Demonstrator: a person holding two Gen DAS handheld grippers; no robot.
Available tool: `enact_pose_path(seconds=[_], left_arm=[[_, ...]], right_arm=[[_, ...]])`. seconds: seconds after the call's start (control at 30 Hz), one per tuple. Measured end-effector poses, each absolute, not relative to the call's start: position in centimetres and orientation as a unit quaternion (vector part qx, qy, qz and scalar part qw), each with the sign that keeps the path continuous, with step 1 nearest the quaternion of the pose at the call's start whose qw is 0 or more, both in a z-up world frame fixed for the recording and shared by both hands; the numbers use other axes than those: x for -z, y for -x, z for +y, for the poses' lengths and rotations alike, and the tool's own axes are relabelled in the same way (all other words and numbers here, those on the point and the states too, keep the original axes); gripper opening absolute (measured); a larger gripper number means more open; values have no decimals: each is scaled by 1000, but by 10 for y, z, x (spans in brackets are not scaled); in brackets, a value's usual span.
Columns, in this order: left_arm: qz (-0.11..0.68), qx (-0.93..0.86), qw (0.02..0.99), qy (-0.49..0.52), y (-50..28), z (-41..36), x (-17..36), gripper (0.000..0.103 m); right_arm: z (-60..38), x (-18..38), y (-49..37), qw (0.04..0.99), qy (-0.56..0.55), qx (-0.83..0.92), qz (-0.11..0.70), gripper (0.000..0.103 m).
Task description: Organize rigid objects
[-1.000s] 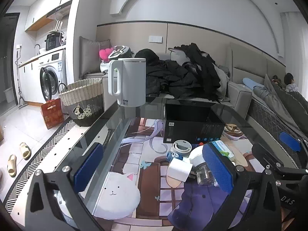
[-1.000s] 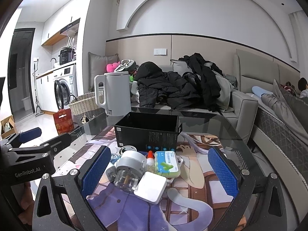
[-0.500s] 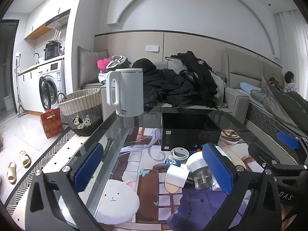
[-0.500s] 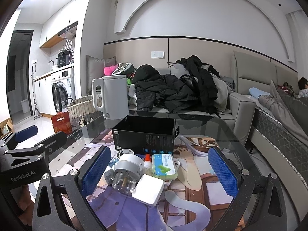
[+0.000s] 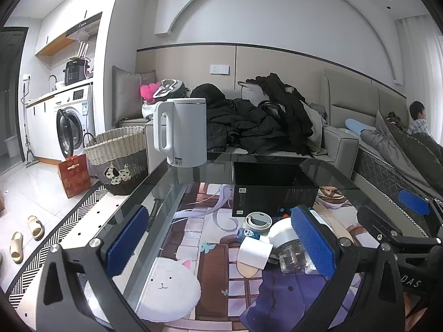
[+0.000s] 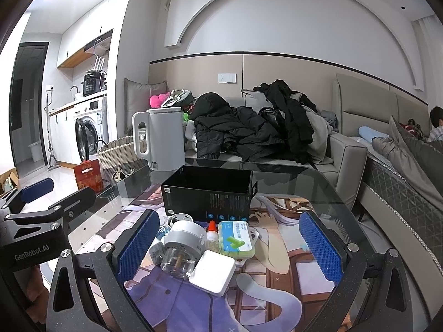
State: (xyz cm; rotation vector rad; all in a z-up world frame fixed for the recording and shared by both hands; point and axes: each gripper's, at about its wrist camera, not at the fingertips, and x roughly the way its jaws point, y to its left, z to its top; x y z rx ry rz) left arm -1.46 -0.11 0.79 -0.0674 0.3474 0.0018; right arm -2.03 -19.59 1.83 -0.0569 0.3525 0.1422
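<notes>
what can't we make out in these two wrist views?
- Black box interior: both views, its near wall hides the contents.
- Small items behind the white-capped jar: right wrist, jar and left pad cover them.
- Green pack label: right wrist, print too small.
- Jar's right side: left wrist, hidden by left tongs' right pad.

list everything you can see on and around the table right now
box: 1, black, open top, mid table
kettle: 1, white, far left table edge
jar: 1, clear with white lid, on its side near the box
white case: 1, square, nearest the cameras
green pack: 1, green and white, in front of the box
dropper bottle: 1, red tip, between jar and green pack
tape roll: 1, white, by the box
table: 1, glass over a cartoon mat
basket: 1, wicker, on the floor to the left
coats: pile, black, on the sofa
washer: 1, white, far left
left claw: open, empty
right claw: open, empty
</notes>
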Motion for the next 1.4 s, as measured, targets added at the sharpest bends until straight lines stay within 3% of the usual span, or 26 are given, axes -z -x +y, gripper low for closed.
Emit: enact_pose_path(seconds=[0.83, 1.17, 1.4], left_arm=[[198, 13, 979, 50, 4, -2, -11, 103], [204, 8, 977, 59, -9, -10, -17, 103], [202, 15, 978, 57, -17, -14, -29, 103]], right_arm=[[-202, -27, 17, 983, 20, -78, 165, 103], [-213, -27, -6, 971, -11, -84, 223, 103], [-212, -38, 7, 979, 9, -93, 183, 103]])
